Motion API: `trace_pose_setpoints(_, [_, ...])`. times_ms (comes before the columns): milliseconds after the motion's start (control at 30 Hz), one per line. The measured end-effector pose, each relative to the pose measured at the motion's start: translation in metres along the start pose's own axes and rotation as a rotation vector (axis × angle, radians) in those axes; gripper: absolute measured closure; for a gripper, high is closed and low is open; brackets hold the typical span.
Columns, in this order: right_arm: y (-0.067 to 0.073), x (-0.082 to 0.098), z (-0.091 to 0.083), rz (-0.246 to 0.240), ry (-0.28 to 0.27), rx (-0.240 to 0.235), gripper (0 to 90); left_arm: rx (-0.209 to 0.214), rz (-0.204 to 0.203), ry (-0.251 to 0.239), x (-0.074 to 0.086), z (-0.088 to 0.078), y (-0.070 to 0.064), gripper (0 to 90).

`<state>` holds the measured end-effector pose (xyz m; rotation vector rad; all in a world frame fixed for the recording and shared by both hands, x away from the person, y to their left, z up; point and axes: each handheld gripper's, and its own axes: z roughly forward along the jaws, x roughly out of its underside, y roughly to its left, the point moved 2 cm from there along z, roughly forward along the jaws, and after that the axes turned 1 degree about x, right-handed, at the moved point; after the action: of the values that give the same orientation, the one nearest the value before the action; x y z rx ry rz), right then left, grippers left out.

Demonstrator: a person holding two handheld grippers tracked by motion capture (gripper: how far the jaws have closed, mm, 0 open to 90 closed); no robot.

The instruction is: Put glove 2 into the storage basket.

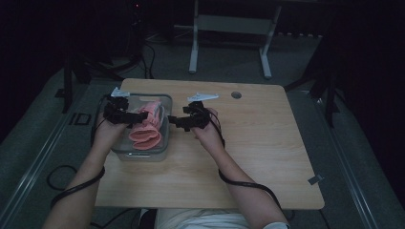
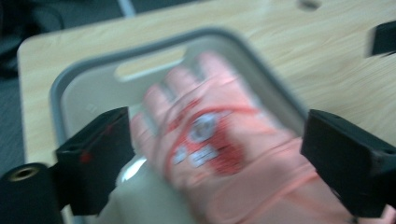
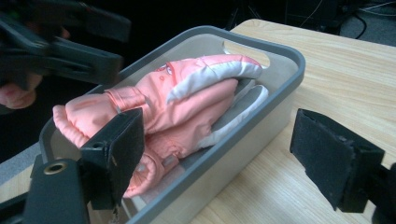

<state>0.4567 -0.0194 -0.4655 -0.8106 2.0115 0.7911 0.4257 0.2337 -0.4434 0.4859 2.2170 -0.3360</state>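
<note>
A pair of pink gloves [image 1: 145, 126] lies in a grey plastic bin [image 1: 143, 155] on the left part of the wooden table [image 1: 248, 143]. My left gripper [image 1: 129, 117] hovers over the bin's left side, jaws open. In the left gripper view the glove [image 2: 210, 140], with a printed red patch, lies blurred below the open left gripper [image 2: 219, 154], untouched by either jaw. My right gripper [image 1: 174, 121] stands open just outside the bin's right wall. In the right gripper view the gloves [image 3: 187, 98] rest in the bin [image 3: 280, 60] beyond the open right gripper [image 3: 222, 154].
A round cable hole [image 1: 236, 94] sits near the table's far edge. Bare wood stretches to the right of the bin. White desk legs [image 1: 229, 43] stand on the dark floor behind. Black cables trail from both forearms off the near edge.
</note>
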Motion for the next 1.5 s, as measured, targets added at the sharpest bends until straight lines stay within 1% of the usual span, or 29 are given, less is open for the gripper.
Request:
trace_pose_setpoints(33, [-0.001, 0.000, -0.001, -0.005, -0.001, 0.001, 17.6, 0.007, 0.014, -0.005, -0.002, -0.002, -0.005, 6.7])
trace_pose_setpoints(100, [-0.001, -0.001, -0.005, -0.009, 0.003, 0.001, 16.8, 0.017, 0.028, -0.017, -0.004, -0.005, -0.013, 3.7])
trace_pose_setpoints(200, [-0.002, 0.000, -0.009, -0.017, 0.005, -0.001, 16.1, 0.037, 0.051, -0.034, -0.006, -0.008, -0.026, 3.0])
trace_pose_setpoints(233, [-0.002, 0.000, -0.009, -0.017, 0.005, -0.001, 16.1, 0.037, 0.051, -0.034, -0.006, -0.008, -0.026, 3.0])
trace_pose_setpoints(267, [-0.002, 0.000, -0.011, -0.023, 0.007, -0.001, 15.9, 0.056, 0.076, -0.044, -0.008, -0.011, -0.038, 3.0])
trace_pose_setpoints(300, [-0.004, 0.004, -0.018, -0.047, 0.015, 0.005, 15.8, 0.065, 0.085, -0.054, -0.008, -0.012, -0.043, 3.0])
trace_pose_setpoints(367, [-0.005, 0.006, -0.020, -0.052, 0.018, 0.009, 15.8, 0.086, 0.102, -0.070, -0.008, -0.013, -0.055, 3.0])
trace_pose_setpoints(467, [-0.011, 0.009, -0.028, -0.057, 0.017, 0.015, 15.8, 0.132, 0.122, -0.090, -0.008, -0.013, -0.071, 3.1])
trace_pose_setpoints(500, [-0.012, 0.010, -0.030, -0.064, 0.017, 0.019, 15.8, 0.141, 0.137, -0.105, -0.007, -0.014, -0.077, 3.3])
trace_pose_setpoints(567, [-0.016, 0.013, -0.036, -0.075, 0.018, 0.026, 15.8, 0.135, 0.184, -0.150, -0.006, -0.016, -0.092, 5.2])
trace_pose_setpoints(600, [-0.019, 0.017, -0.042, -0.089, 0.012, 0.033, 15.8, 0.143, 0.207, -0.161, -0.006, -0.017, -0.099, 5.2])
trace_pose_setpoints(633, [-0.019, 0.017, -0.042, -0.089, 0.012, 0.033, 15.8, 0.161, 0.229, -0.166, -0.005, -0.017, -0.107, 5.2])
trace_pose_setpoints(700, [-0.022, 0.020, -0.048, -0.093, 0.009, 0.033, 15.8, 0.194, 0.277, -0.142, -0.003, -0.015, -0.122, 5.1])
trace_pose_setpoints(733, [-0.024, 0.022, -0.050, -0.095, 0.007, 0.035, 15.8, 0.211, 0.290, -0.131, -0.002, -0.013, -0.128, 5.1])
trace_pose_setpoints(800, [-0.025, 0.026, -0.055, -0.100, 0.007, 0.037, 15.8, 0.261, 0.285, -0.133, -0.001, -0.011, -0.140, 5.1])
trace_pose_setpoints(833, [-0.026, 0.028, -0.058, -0.105, 0.010, 0.039, 15.8, 0.277, 0.286, -0.131, 0.000, -0.010, -0.144, 5.1])
trace_pose_setpoints(900, [-0.028, 0.033, -0.063, -0.104, 0.009, 0.038, 15.8, 0.316, 0.292, -0.128, 0.003, -0.006, -0.157, 5.1])
trace_pose_setpoints(933, [-0.029, 0.035, -0.066, -0.106, 0.008, 0.038, 15.8, 0.332, 0.297, -0.121, 0.005, -0.004, -0.160, 5.1])
trace_pose_setpoints(967, [-0.030, 0.037, -0.067, -0.110, 0.009, 0.040, 15.8, 0.350, 0.311, -0.110, 0.007, -0.001, -0.166, 5.1])
trace_pose_setpoints(1000, [-0.031, 0.040, -0.071, -0.119, 0.010, 0.042, 15.8, 0.356, 0.319, -0.106, 0.009, 0.002, -0.171, 5.1])
trace_pose_setpoints(1033, [-0.031, 0.040, -0.071, -0.119, 0.010, 0.042, 15.8, 0.356, 0.319, -0.106, 0.009, 0.002, -0.171, 5.1])
trace_pose_setpoints(1067, [-0.032, 0.042, -0.073, -0.124, 0.011, 0.042, 15.8, 0.380, 0.323, -0.098, 0.012, 0.006, -0.177, 5.1])
trace_pose_setpoints(1167, [-0.035, 0.052, -0.080, -0.141, 0.025, 0.050, 15.8, 0.409, 0.322, -0.087, 0.016, 0.013, -0.185, 5.1])
trace_pose_setpoints(1233, [-0.039, 0.060, -0.086, -0.154, 0.032, 0.053, 15.8, 0.440, 0.324, -0.074, 0.018, 0.017, -0.190, 5.1])
trace_pose_setpoints(1267, [-0.039, 0.060, -0.086, -0.154, 0.032, 0.053, 15.8, 0.451, 0.322, -0.074, 0.019, 0.019, -0.192, 5.1])
trace_pose_setpoints(1367, [-0.043, 0.068, -0.090, -0.159, 0.034, 0.052, 15.8, 0.486, 0.337, -0.067, 0.024, 0.024, -0.198, 5.0])
trace_pose_setpoints(1433, [-0.045, 0.073, -0.093, -0.165, 0.039, 0.049, 15.7, 0.495, 0.344, -0.049, 0.028, 0.028, -0.201, 5.0])
trace_pose_setpoints(1467, [-0.046, 0.079, -0.094, -0.168, 0.049, 0.051, 15.7, 0.503, 0.348, -0.045, 0.031, 0.031, -0.202, 5.0])
trace_pose_setpoints(1500, [-0.046, 0.079, -0.094, -0.168, 0.049, 0.051, 15.7, 0.511, 0.350, -0.040, 0.033, 0.032, -0.203, 5.0])
